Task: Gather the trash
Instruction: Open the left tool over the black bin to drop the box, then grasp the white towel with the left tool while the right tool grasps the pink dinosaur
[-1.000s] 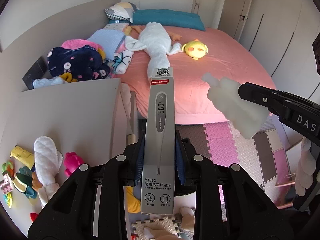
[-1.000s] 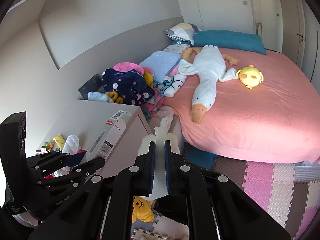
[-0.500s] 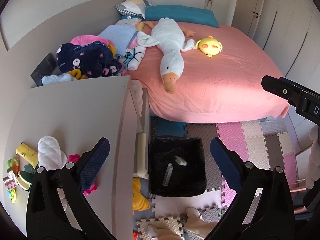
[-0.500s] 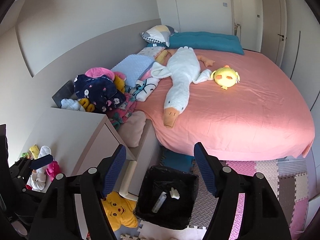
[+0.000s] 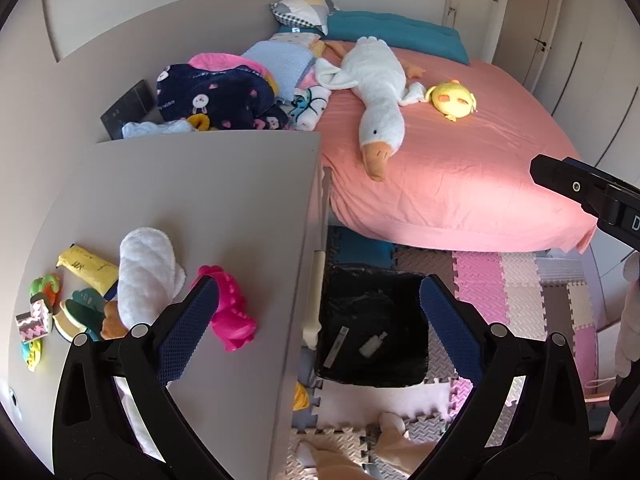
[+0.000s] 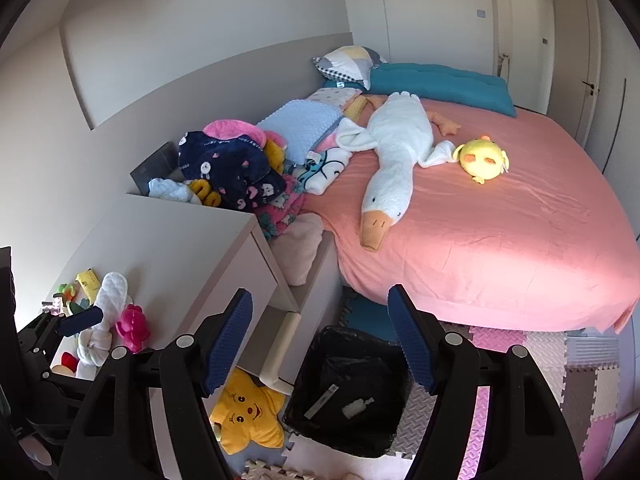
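1. The left hand-held gripper [image 5: 316,316] is spread wide, its blue ribbed pads holding nothing. It hangs above the edge of the pale grey counter [image 5: 192,200], with the bin showing between its fingers.
2. The right hand-held gripper [image 6: 320,340] is likewise wide open and empty, poised over the floor beside the counter's drawer front.
3. Directly below both sits the black bag-lined trash bin [image 6: 384,440] on the foam-tile floor, between the counter and the pink-sheeted bed [image 6: 500,240].
4. In the bin lie a long grey thermometer box [image 5: 335,346] and a small white plastic piece [image 5: 371,345]. The box's long axis runs roughly away from the left hand-held gripper, slightly slanted.
5. Likely remaining trash is the flat yellow packet [image 5: 86,270] on the counter, to the left of the left hand-held gripper. It lies beside a white quilted mitt [image 5: 144,276] and a pink rubber toy [image 5: 228,312], its long axis diagonal.
6. The left hand is clearly nearer; I judge it would swing left and down to reach it.
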The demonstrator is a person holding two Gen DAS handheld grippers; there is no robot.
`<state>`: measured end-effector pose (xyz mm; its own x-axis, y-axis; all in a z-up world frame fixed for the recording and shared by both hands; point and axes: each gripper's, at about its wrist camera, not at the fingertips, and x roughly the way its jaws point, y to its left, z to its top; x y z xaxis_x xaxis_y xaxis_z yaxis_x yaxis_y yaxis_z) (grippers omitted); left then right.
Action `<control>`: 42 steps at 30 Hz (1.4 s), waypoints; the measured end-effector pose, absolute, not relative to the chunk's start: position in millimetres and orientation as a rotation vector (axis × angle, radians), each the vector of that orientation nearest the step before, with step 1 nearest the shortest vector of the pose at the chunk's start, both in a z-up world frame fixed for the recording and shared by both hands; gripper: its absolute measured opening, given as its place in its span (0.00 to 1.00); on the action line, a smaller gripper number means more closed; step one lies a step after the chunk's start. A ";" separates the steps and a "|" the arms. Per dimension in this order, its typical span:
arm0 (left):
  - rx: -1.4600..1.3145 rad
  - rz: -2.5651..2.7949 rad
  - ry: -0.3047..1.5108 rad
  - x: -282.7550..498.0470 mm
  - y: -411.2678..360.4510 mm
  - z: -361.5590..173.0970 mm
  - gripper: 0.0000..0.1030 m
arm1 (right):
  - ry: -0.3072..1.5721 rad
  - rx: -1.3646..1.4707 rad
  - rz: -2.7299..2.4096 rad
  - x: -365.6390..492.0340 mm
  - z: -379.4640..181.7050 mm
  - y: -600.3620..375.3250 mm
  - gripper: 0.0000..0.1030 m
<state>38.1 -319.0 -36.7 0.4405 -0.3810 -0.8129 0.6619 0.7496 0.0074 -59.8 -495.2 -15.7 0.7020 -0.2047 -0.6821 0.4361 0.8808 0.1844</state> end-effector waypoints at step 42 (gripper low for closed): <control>0.236 -0.465 1.092 106.7 -185.4 -100.4 0.46 | 0.872 0.230 -0.032 43.8 -54.8 -351.8 0.69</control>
<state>106.7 -185.4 -100.4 0.3772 -0.2456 -0.8930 0.4735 0.8798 -0.0419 43.8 -351.8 -54.8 0.6443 0.0656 -0.7620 0.1217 0.9748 0.1869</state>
